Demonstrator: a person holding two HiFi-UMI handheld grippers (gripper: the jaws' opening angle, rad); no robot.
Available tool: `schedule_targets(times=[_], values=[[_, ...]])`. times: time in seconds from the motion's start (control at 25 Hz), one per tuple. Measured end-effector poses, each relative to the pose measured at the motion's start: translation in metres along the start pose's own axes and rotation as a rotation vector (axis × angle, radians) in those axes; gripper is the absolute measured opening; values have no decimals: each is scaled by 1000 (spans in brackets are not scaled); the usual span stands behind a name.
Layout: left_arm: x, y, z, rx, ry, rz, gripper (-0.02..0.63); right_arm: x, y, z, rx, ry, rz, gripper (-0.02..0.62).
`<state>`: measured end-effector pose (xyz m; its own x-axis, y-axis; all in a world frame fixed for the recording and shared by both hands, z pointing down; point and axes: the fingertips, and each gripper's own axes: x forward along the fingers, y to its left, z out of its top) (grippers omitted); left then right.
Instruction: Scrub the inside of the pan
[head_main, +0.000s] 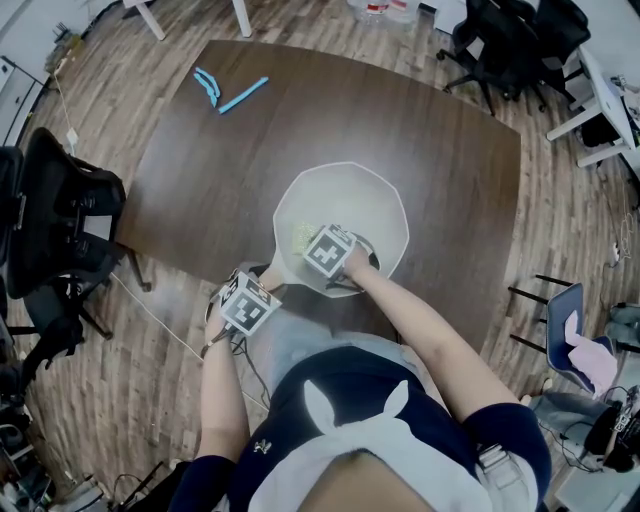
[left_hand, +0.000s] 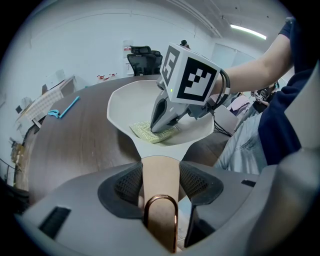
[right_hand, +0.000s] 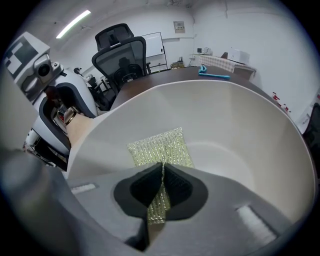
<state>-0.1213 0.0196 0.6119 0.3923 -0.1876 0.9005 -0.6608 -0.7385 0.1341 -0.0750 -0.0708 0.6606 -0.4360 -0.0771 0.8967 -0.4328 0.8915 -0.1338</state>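
Office room, wood-plank floor, black chairs round a dark brown table (head_main: 400, 130). A blue tool (head_main: 228, 92) lay at the far side, well apart from the work. The white pan (head_main: 365, 205) sat at the near table edge, in front of the person.

- Left gripper (left_hand: 160, 187): clamped on the pan's tan handle (left_hand: 160, 172), jaws pressed to both sides, pointing steeply down.
- Right gripper (right_hand: 162, 177): pinched tight on a yellow-green scrub pad (right_hand: 160, 147), whose free part lay flat on the pan's inner floor, toward the handle side.

Judged step: scrubbing under way. The next move likely calls for dragging the pad across the floor and up the sloped wall under steady pressure, with the left bracing the pan against sliding.

The right forearm reached in over the near rim, wrist bent down.
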Motion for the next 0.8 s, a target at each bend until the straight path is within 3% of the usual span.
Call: schedule_targets(times=[0.32, 0.8], values=[[-1, -1, 0, -8, 3, 3, 225, 4, -19, 11, -80, -41, -149, 11], [2, -1, -1, 2, -10, 2, 225, 4, -36, 13, -105, -44, -226, 11]])
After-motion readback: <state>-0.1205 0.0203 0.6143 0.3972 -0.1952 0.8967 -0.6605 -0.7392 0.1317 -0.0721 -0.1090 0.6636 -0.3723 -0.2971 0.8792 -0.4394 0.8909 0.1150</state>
